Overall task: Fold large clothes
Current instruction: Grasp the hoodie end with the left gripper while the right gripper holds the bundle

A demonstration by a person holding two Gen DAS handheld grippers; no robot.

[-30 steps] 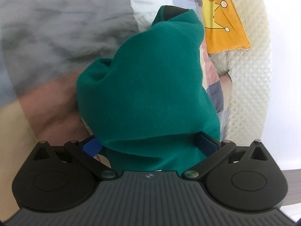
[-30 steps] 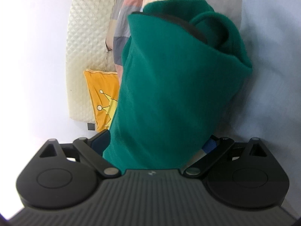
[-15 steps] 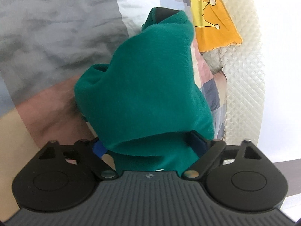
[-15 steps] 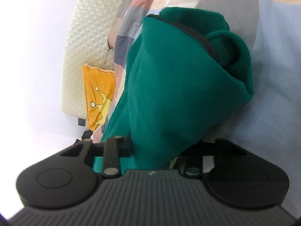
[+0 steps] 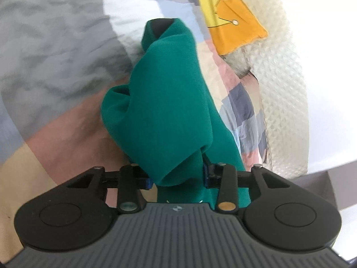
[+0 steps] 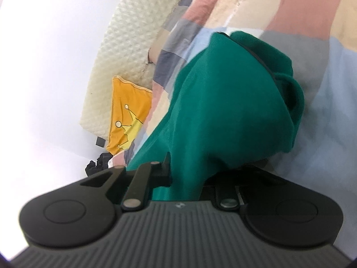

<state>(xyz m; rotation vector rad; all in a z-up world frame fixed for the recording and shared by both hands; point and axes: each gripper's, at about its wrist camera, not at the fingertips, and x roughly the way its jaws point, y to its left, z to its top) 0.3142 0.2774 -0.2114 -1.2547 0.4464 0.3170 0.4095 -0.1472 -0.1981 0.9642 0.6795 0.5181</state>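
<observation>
A green garment (image 5: 165, 102) lies bunched on a bed covered by a patchwork quilt (image 5: 55, 51) of grey, pale blue, pink and beige blocks. Both grippers have hold of it. In the left wrist view the left gripper (image 5: 176, 176) has its jaws closing, a thick fold of the green cloth pinched between the blue pads and rising in a lumpy ridge away from the camera, its far end showing a dark lining. In the right wrist view the right gripper (image 6: 186, 176) also has its jaws closing, drawn close together on a narrow gather of the same garment (image 6: 225, 116), which fans out wide beyond them and ends in a rolled edge with a dark trim. An orange cushion (image 5: 232, 20) with a yellow crown drawing sits against a cream quilted headboard (image 5: 283, 102) near the garment's far end, and both show again at the left in the right wrist view
</observation>
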